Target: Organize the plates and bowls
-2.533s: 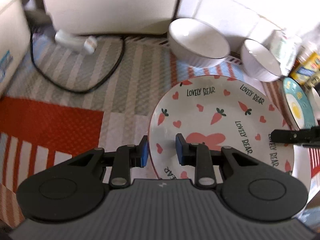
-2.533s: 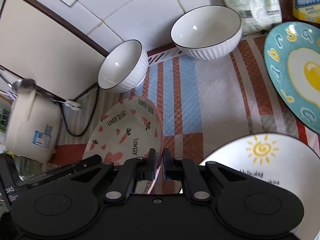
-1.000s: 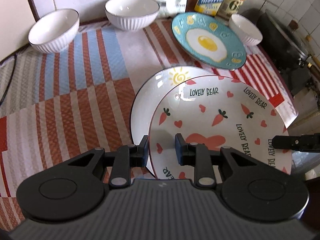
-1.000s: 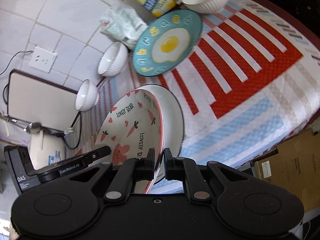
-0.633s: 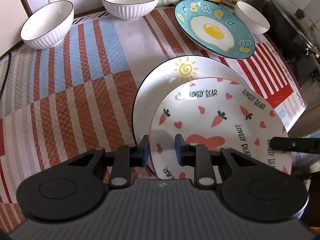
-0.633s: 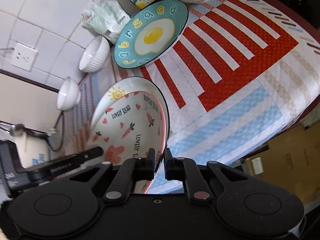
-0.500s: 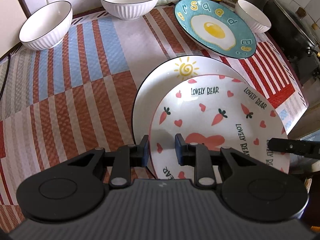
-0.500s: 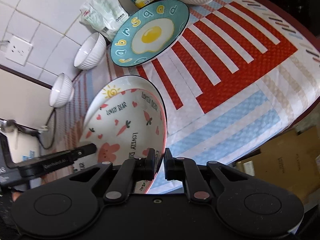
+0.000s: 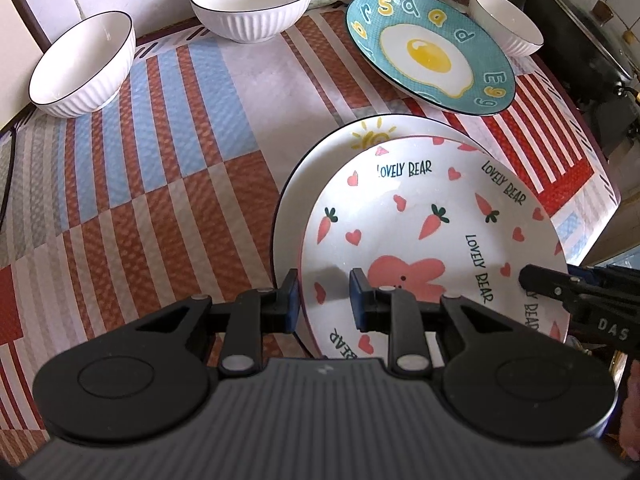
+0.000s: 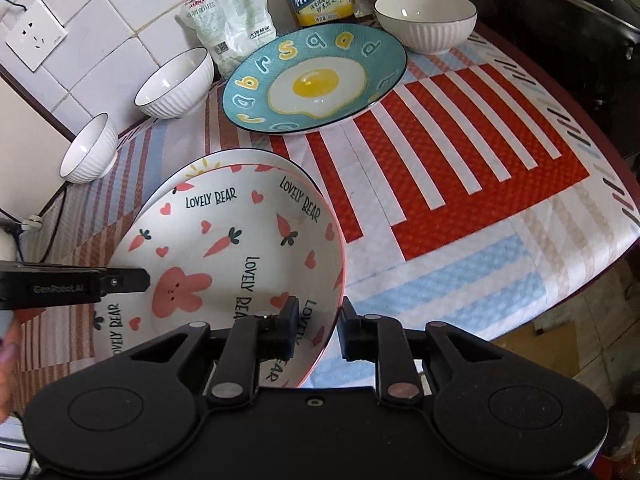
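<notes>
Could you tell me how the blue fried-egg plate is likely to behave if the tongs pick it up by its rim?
The fried-egg plate looks like glazed ceramic with a glossy sheen, so it is probably stiff but slippery under narrow pads. It is wide and shallow, so a single rim grip would likely let it sag or swing. It is probably breakable, with a white bowl close beside it.

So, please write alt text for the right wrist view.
The right gripper is opening around the bear plate's rim, stacked on a sun plate. Behind lie an egg plate and three bowls on striped cloth.
</notes>
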Tool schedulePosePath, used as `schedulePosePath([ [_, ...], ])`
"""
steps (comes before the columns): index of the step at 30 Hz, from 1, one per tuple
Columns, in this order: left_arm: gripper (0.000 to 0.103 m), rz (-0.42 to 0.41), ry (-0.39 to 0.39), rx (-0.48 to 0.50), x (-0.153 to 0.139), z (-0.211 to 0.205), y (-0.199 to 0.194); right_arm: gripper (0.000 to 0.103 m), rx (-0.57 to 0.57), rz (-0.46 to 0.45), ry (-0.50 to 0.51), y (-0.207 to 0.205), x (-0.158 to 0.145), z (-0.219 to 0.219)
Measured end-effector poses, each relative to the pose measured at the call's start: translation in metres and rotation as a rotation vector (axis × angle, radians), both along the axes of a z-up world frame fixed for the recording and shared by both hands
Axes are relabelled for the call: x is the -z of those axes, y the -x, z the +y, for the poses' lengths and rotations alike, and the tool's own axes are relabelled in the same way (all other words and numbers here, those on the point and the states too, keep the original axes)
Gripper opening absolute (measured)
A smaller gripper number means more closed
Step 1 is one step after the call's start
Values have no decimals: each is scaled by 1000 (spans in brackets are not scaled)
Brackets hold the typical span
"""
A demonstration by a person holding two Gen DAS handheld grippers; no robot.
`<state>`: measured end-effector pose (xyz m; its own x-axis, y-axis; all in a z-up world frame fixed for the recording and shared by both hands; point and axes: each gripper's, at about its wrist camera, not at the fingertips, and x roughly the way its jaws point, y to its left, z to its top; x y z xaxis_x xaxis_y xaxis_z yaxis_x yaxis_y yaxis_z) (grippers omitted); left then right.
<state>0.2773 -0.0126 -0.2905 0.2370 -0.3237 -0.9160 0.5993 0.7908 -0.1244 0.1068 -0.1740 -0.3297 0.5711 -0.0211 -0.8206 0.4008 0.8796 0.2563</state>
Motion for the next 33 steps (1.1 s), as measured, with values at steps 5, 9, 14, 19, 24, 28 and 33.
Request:
schedulePosePath([
  [5, 24, -6, -11, -1, 1, -2, 0, 33, -60, -6, 104, -9, 2, 10],
  [9, 25, -34, -32, -13, -2, -4, 6, 33, -87, -11, 96, -11, 3, 3],
  [14, 25, -125, -48, -61, -11, -4, 18, 33, -134, -25, 122, -13, 2, 6],
  [19, 23, -143, -31, -62, -23, -6, 31, 31, -155, -8, 146, -17, 2, 9],
  [24, 23, -138, -22, -86, -33, -8, 51, 31, -173, -8, 161, -9, -11, 10],
  [28, 23, -139, -4, -95, -50, -7, 70, 31, -180, 35, 166, 3, -29, 3],
  [33, 36, -159, -46, -126, -73, -10, 93, 31, -188, 20, 141, 26, -56, -16],
])
